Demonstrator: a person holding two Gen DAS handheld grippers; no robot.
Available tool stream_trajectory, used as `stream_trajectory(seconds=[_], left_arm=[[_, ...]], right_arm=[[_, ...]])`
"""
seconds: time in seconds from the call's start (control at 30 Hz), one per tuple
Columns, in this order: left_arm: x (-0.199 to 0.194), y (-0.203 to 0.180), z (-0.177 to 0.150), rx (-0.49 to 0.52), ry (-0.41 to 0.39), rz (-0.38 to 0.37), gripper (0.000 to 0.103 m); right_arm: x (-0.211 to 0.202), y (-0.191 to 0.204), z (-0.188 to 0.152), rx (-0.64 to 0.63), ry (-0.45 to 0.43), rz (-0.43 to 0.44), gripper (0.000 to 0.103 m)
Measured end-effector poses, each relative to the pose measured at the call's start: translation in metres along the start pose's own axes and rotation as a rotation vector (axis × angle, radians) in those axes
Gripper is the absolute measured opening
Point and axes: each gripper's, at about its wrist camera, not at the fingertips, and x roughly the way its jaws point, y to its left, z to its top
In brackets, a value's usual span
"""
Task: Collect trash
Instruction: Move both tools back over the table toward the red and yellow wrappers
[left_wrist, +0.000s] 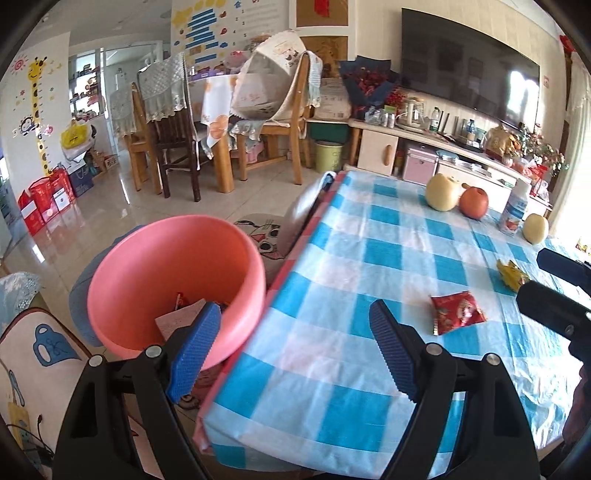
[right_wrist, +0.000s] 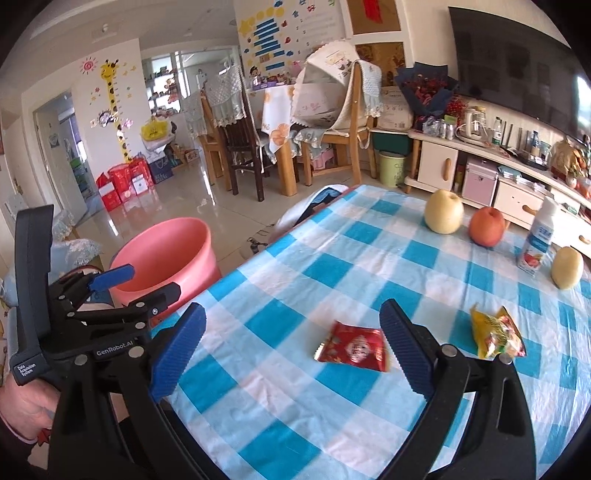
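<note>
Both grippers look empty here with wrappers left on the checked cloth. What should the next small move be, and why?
Probably lower the right gripper onto the red wrapper and close. Its jaws stand open and empty, and that wrapper lies flat on the tablecloth just ahead between them; the yellow wrapper lies further right. The pink bin already holds some trash.

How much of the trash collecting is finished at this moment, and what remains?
Done: some scraps already lie inside the pink bin beside the table.
In hand: nothing. The left gripper and the right gripper are both open and empty.
Left: the red wrapper and the yellow wrapper are on the checked cloth. The fruit and the bottle do not look like trash.
</note>
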Motion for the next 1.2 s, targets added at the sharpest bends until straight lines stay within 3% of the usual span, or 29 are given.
stream_trajectory(seconds=[0.7, 1.2], left_arm=[[-0.009, -0.099, -0.006, 0.142, 0.036, -0.076, 0.082], [0.022, -0.155, -0.013, 0.135, 0.107, -0.16, 0.082]], right_arm=[[-0.048, -0.099, -0.029, 0.104, -0.041, -0.088, 0.096], [-0.044, -0.187, -0.038, 0.085, 0.019, -0.308, 0.096]])
